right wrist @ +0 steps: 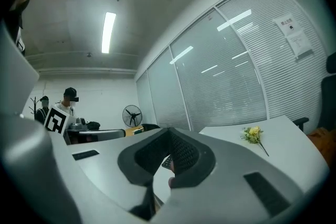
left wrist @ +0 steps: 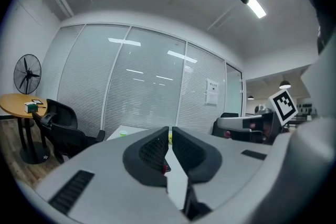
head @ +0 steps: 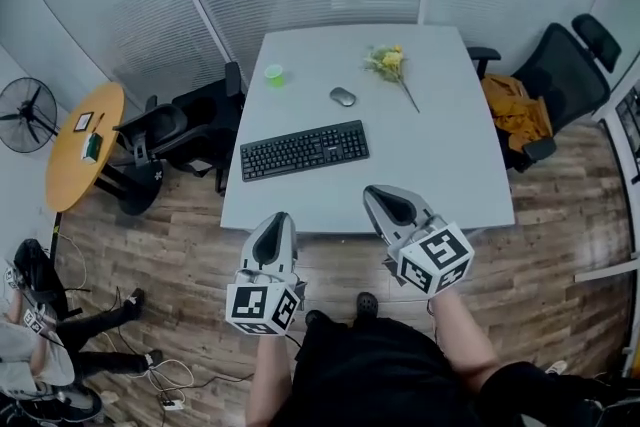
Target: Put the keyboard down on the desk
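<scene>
- Left claw (head: pixel 279 218) is pressed together with nothing between the jaws. It sits at the near edge of the counter (head: pixel 450 165), nose pointing to about 12 in my head view.
- Right claw (head: pixel 372 192) is the same deal: jaws together and empty. Its tip is at the near edge too, aimed more like 11.
- The keyboard (head: pixel 304 150) lies flat on the counter, apart from both claws. It's at roughly 12 from my left claw and 10 from my right, and it's a bit skewed, right end farther from me.
- The mouse (head: pixel 342 96) is at 1 from the keyboard, not touching it.
- A green cup (head: pixel 274 74) is at 11 from the keyboard, and a yellow flower (head: pixel 390 63) lies at 1, past the mouse.
- There's a black chair (head: pixel 190 130) at the counter's 9 side, and another chair (head: pixel 565 70) at 3 with an orange cloth (head: pixel 515 110) on it.
</scene>
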Tool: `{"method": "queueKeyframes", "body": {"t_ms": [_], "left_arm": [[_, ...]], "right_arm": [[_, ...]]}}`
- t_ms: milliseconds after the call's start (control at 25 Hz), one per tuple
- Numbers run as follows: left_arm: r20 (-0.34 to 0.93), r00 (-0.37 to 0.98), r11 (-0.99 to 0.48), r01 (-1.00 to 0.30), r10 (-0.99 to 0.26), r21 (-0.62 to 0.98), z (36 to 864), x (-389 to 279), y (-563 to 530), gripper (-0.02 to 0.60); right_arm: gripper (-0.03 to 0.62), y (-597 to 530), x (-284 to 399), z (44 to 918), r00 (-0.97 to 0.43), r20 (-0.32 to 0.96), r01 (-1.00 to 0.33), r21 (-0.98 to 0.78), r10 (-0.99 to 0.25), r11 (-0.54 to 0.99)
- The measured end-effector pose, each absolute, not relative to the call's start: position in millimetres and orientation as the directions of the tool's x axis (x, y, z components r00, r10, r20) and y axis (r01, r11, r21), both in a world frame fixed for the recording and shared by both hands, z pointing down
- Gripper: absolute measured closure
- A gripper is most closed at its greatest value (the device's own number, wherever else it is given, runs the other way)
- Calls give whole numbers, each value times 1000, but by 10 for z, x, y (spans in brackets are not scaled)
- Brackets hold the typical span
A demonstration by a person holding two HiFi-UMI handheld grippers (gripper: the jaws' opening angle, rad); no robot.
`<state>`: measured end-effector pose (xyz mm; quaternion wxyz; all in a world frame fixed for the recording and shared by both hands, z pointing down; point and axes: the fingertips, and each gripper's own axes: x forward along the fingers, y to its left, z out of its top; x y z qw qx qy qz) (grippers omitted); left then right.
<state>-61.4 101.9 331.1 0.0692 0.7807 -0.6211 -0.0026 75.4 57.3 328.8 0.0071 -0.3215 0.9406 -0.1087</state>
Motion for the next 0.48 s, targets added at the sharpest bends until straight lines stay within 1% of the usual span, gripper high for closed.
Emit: {"method": "queueKeyframes", "body": {"t_ms": [280,480], "left_arm": [[69,249,-241,-964,-966,108,3232,-568,1084,581],[69,254,-246,-963,-965,107,3222,-565,1109,583]], "right_arm": [[584,683,773,3240,-791,57,-608,-190,-609,771],[585,726,759,3242,-791,60,-608,-181,-608,773]]}}
